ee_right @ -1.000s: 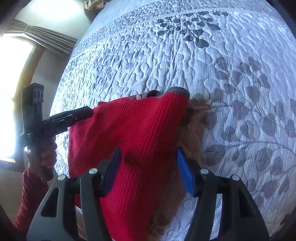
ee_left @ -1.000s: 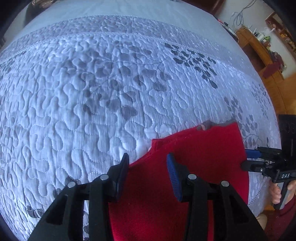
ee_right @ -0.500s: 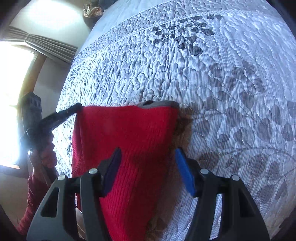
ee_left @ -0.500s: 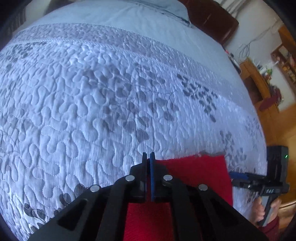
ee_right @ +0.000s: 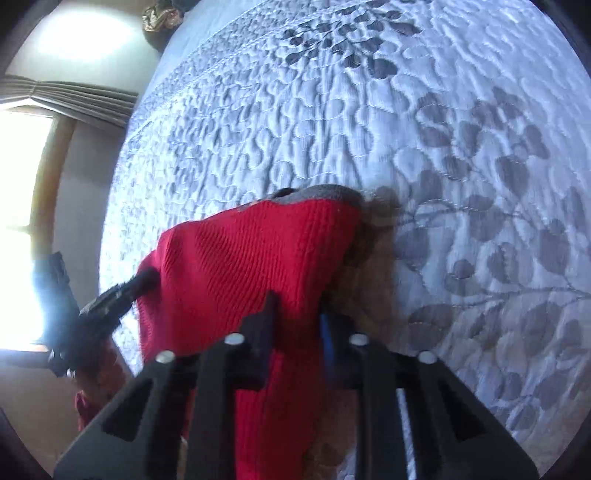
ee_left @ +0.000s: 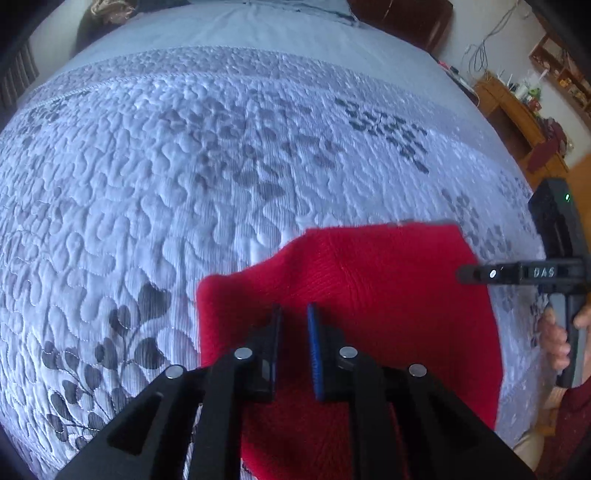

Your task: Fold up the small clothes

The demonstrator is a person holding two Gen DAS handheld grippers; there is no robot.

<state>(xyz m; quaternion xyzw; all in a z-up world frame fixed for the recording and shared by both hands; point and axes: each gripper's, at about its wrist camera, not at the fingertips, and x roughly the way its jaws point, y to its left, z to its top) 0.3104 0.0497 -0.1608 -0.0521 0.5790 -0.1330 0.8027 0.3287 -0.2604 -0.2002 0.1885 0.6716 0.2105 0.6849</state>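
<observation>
A small red knit garment [ee_left: 369,295] with a grey trim at its far edge [ee_right: 317,194] lies on the quilted bedspread [ee_left: 184,184]. My left gripper [ee_left: 293,314] is over the garment's near left part, its jaws a narrow gap apart with nothing visibly between them. My right gripper [ee_right: 297,306] has closed in on a raised fold of the red fabric [ee_right: 258,258] and pinches it. The right gripper shows from the side in the left wrist view [ee_left: 480,275]; the left gripper shows in the right wrist view [ee_right: 122,291] at the garment's left edge.
The bedspread [ee_right: 443,147] is pale blue-grey with dark leaf patterns. A wooden headboard [ee_left: 402,18] is at the far end. Wooden shelves [ee_left: 517,107] stand at the right. A bright window with curtains [ee_right: 22,184] is at the left.
My left gripper was shut half a second ago and now stands slightly apart over the garment. My right gripper has narrowed from wide open onto a fold of the red fabric.
</observation>
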